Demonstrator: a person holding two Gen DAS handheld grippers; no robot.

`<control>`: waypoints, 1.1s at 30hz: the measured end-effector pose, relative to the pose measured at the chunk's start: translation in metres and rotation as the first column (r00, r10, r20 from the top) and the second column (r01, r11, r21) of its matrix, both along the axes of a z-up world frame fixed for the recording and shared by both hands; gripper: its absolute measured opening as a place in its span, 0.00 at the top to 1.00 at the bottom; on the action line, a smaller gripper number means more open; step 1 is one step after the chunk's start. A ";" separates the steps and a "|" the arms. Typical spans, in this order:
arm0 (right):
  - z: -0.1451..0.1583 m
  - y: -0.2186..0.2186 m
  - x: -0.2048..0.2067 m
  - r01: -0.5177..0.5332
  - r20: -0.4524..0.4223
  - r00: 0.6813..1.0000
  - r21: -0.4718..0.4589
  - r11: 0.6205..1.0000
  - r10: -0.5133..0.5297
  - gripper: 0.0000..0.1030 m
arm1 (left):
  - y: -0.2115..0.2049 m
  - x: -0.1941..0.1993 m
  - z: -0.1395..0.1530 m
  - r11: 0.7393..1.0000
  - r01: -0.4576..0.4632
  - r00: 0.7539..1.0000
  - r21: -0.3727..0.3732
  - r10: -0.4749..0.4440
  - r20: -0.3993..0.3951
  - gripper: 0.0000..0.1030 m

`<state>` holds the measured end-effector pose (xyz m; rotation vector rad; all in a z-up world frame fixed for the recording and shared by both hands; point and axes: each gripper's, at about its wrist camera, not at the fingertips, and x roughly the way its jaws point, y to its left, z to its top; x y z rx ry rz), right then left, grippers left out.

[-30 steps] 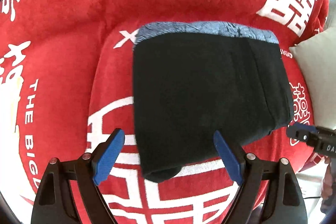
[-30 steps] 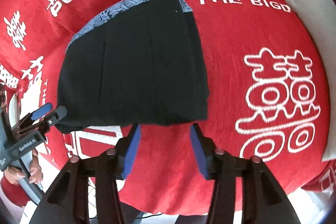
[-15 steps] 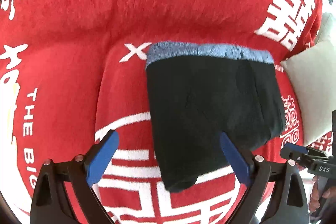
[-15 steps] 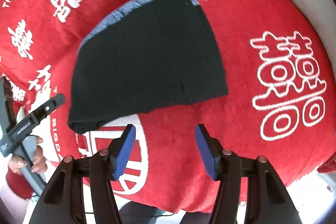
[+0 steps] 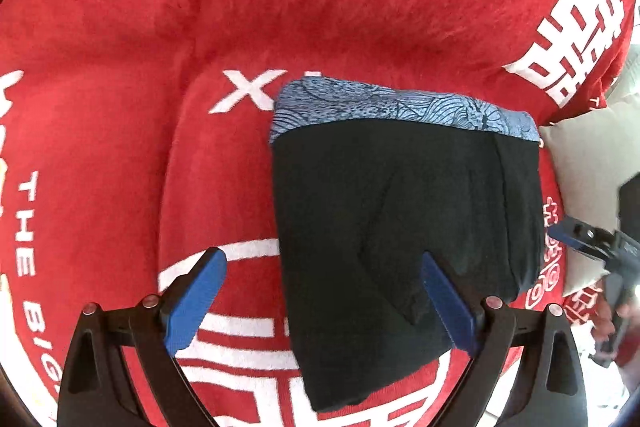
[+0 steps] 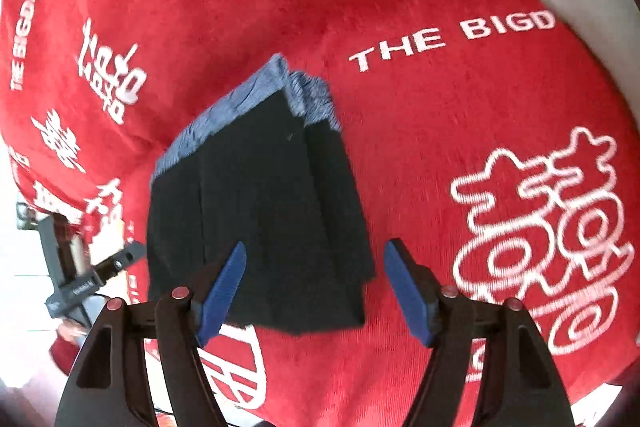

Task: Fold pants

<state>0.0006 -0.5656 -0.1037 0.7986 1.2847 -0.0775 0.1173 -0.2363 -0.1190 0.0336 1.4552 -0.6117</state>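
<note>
The black pants (image 5: 400, 227) lie folded into a compact rectangle on the red blanket (image 5: 120, 67), with a blue patterned waistband (image 5: 400, 111) along the far edge. They also show in the right wrist view (image 6: 260, 211). My left gripper (image 5: 324, 303) is open and empty, its blue pads astride the near edge of the pants. My right gripper (image 6: 316, 291) is open and empty, just above the near right corner of the pants. The right gripper also shows at the right edge of the left wrist view (image 5: 588, 247), and the left gripper shows in the right wrist view (image 6: 92, 275).
The red blanket with white characters and lettering covers the whole cushioned surface. A pale cushion (image 5: 588, 163) lies at the right, also seen in the right wrist view (image 6: 592, 7). The blanket's front edge drops off near the grippers.
Both grippers stay open and empty. The right wrist view has swung and closed in on the pants' near right corner. The left view has moved closer to the pants again.
</note>
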 end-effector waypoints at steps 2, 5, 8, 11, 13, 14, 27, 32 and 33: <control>-0.011 -0.007 0.008 -0.017 0.006 1.000 0.044 0.999 0.017 0.27 | -0.003 0.003 -0.006 1.000 0.003 1.000 -0.009 -0.004 -0.023 0.06; -0.031 -0.015 0.019 -0.060 0.002 0.998 0.105 0.993 0.060 0.27 | -0.007 0.009 -0.016 1.000 0.020 0.999 -0.017 -0.021 -0.049 0.06; -0.048 -0.019 0.029 -0.112 0.013 0.994 0.167 0.980 0.111 0.27 | -0.008 0.013 -0.025 0.999 0.032 0.997 -0.037 -0.034 -0.071 0.06; -0.062 -0.021 0.037 -0.141 0.042 0.990 0.257 0.956 0.134 0.27 | -0.008 0.018 -0.034 0.996 0.032 0.994 -0.078 -0.040 -0.105 0.06; -0.070 -0.023 0.041 -0.158 0.066 0.987 0.316 0.936 0.144 0.27 | -0.010 0.020 -0.039 0.994 0.037 0.991 -0.104 -0.049 -0.122 0.06; -0.071 -0.023 0.043 -0.164 0.074 0.986 0.334 0.928 0.148 0.27 | -0.012 0.020 -0.040 0.993 0.042 0.990 -0.114 -0.056 -0.127 0.06; -0.079 -0.016 0.056 -0.167 0.091 0.986 0.386 0.907 0.142 0.54 | -0.039 0.012 -0.034 0.988 0.045 0.996 -0.151 -0.056 -0.073 0.25; -0.064 -0.012 0.055 -0.142 0.093 0.989 0.400 0.905 0.114 0.60 | -0.029 0.013 -0.017 0.986 0.022 0.998 -0.165 -0.032 -0.058 0.41; -0.061 -0.012 0.055 -0.138 0.095 0.990 0.408 0.902 0.108 0.60 | -0.028 0.012 -0.013 0.985 0.017 0.998 -0.173 -0.028 -0.058 0.41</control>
